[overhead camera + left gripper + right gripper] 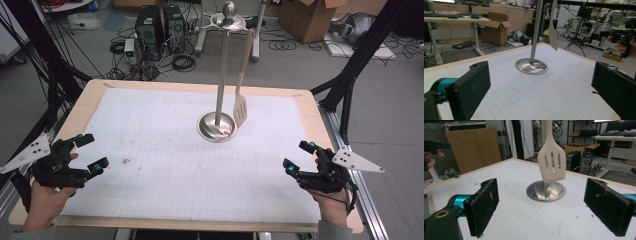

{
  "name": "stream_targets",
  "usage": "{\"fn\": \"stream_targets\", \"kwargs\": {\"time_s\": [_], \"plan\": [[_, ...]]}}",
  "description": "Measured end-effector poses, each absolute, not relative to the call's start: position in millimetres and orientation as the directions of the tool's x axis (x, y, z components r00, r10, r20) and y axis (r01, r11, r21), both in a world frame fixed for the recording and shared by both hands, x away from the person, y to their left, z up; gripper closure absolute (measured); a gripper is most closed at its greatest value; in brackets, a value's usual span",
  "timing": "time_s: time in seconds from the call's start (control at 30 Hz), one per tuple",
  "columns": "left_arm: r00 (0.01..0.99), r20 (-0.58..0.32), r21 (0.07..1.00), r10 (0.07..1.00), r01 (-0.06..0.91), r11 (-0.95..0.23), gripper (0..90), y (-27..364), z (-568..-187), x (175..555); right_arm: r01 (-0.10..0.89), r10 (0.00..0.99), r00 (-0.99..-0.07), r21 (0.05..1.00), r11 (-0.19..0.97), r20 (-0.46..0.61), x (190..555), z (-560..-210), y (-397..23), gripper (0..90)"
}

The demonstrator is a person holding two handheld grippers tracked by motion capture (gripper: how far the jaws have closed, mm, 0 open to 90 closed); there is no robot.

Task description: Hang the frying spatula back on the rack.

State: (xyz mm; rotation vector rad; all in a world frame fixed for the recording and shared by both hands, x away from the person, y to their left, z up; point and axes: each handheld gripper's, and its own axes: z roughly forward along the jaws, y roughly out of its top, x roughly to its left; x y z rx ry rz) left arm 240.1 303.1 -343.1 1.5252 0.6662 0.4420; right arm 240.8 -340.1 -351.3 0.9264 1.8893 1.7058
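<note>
A metal stand (pixel 218 85) with a round base (pixel 216 127) stood on the bench (pixel 175 165), a little beyond the middle, toward 12 o'clock in the high view. From its top ring hung a beige slotted spatula (pixel 241 107), blade down, at the 3 o'clock side of the pole. The blade hung just above the rim of the base; whether it touched it could not be told. In the right gripper view the spatula (pixel 551 163) hid the pole, and in the left gripper view the stand (pixel 534 37) was seen with the spatula (pixel 553 27) to the right of it.

The left gripper (pixel 90 151) was held at about 8 o'clock of the bench, jaws wide apart and holding nothing. The right gripper (pixel 299 156) was at about 4 o'clock, also with jaws spread and empty. Both were well apart from the stand and pointed toward it.

A white gridded sheet (pixel 150 125) covered the bench. Beyond it, on the floor, were computer towers (pixel 160 27), cables and a cardboard box (pixel 310 17).
</note>
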Motion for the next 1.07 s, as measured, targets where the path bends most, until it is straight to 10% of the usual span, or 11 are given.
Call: {"fn": "stream_targets", "kwargs": {"time_s": [1.07], "plan": [[0.743, -0.128, 0.986, 0.657, 0.168, 0.002, 2.7, 300.5, -348.5, 242.4, 0.193, 0.704, -0.694, 0.981, -0.023, 0.153, 234.3, -364.4, -380.5, 11.7]]}}
